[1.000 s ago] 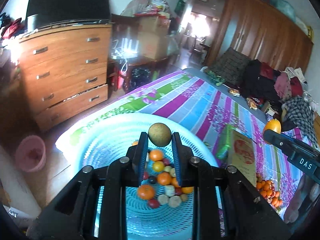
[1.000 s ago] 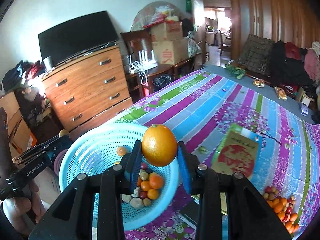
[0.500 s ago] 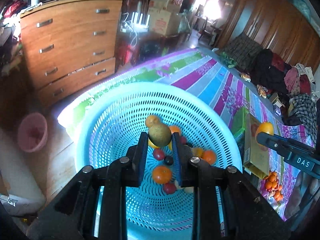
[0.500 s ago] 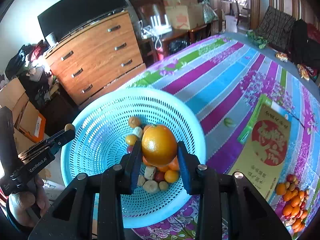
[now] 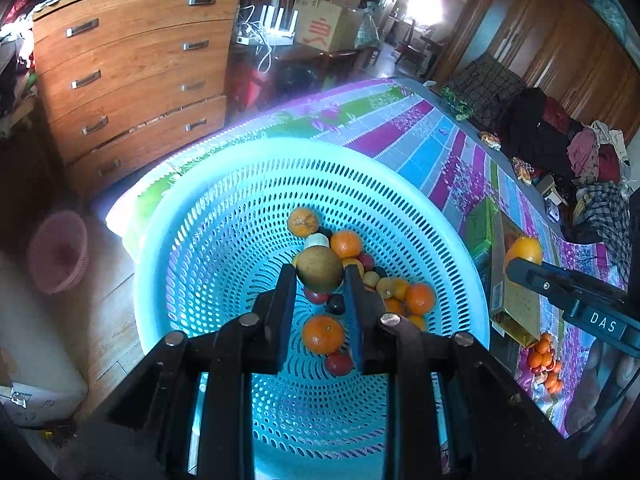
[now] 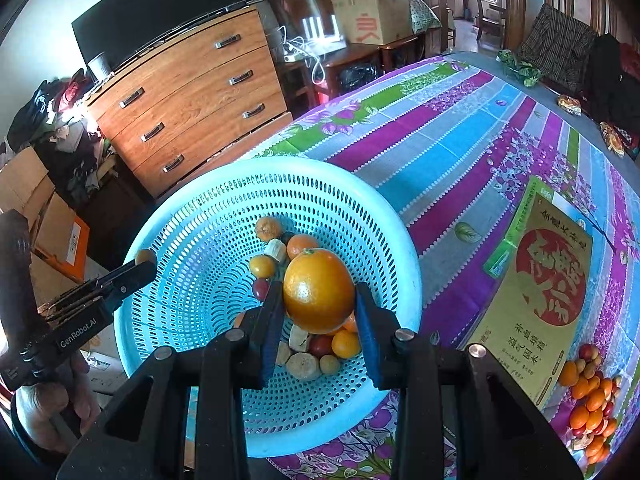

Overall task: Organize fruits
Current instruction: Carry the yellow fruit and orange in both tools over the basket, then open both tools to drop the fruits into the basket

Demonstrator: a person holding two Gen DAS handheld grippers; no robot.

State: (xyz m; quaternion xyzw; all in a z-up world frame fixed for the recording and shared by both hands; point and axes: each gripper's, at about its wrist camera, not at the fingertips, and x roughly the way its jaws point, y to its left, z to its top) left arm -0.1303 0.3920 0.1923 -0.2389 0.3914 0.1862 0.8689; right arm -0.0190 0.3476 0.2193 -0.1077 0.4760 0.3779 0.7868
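Fruits of the task appear in three places: a mixed heap (image 6: 308,344) of small oranges, red and yellow pieces in the bottom of the blue perforated basket (image 6: 192,216), one piece in each pair of tongs, and a small pile (image 6: 588,400) of oranges and red fruit on the table beside a yellow-and-green printed box (image 6: 544,288). Left tongs (image 5: 320,280): fingers narrowed onto a brownish-green round fruit (image 5: 320,269), clamped at the tips and held above the heap inside the basket (image 5: 224,240). Right tongs (image 6: 318,300): fingers pressed on either side of a large orange (image 6: 319,290), held over the near part of the basket, above the heap. In the left wrist view the right tongs (image 5: 520,264) enter from the right edge with the large orange (image 5: 524,250) at their tip, near the basket rim and in front of the box (image 5: 516,304). In the right wrist view the left tongs (image 6: 142,264) reach in over the left rim of the basket. The basket stands at the corner of the table, on a striped floral cloth (image 6: 460,140). Background: wooden chest of drawers (image 6: 192,96), cardboard cartons (image 6: 372,16).
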